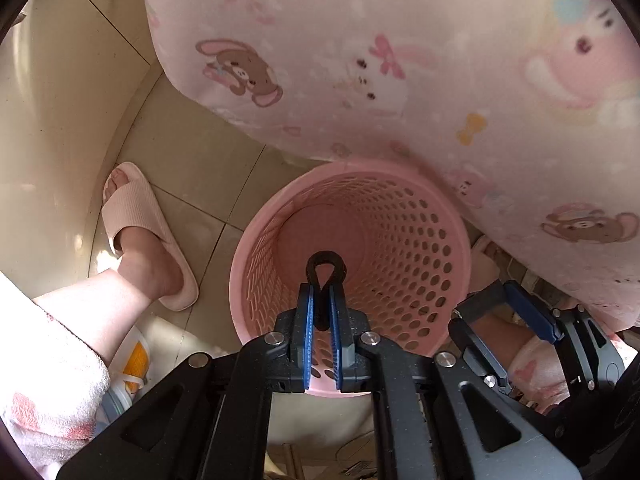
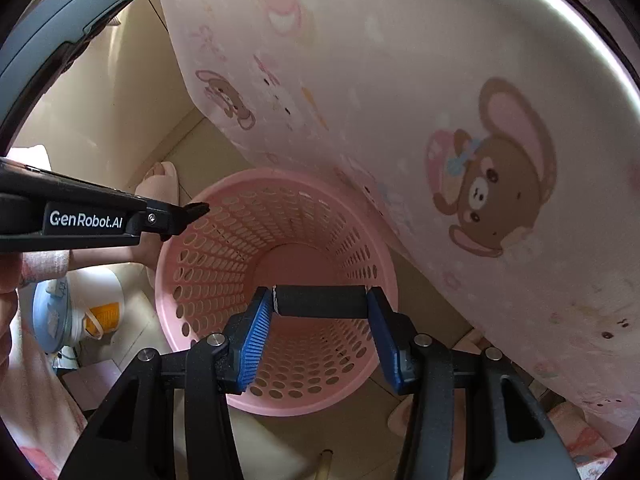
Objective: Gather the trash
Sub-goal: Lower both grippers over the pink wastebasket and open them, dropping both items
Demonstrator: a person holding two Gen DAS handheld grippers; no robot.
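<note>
Pink basket (image 1: 424, 240), one, under two tools, each gripping one black item.

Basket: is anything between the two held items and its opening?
Nothing visible. The black loop in the left gripper and the black cylinder in the right gripper both hang over the basket's open mouth; the pink cloth only borders its rim.

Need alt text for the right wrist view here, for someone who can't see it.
The right tool holds a black cylinder crosswise between its blue pads, above an open pink perforated basket on a tiled floor. The left tool reaches in over the basket's rim, and a pink cartoon-print cloth hangs beside it.
</note>
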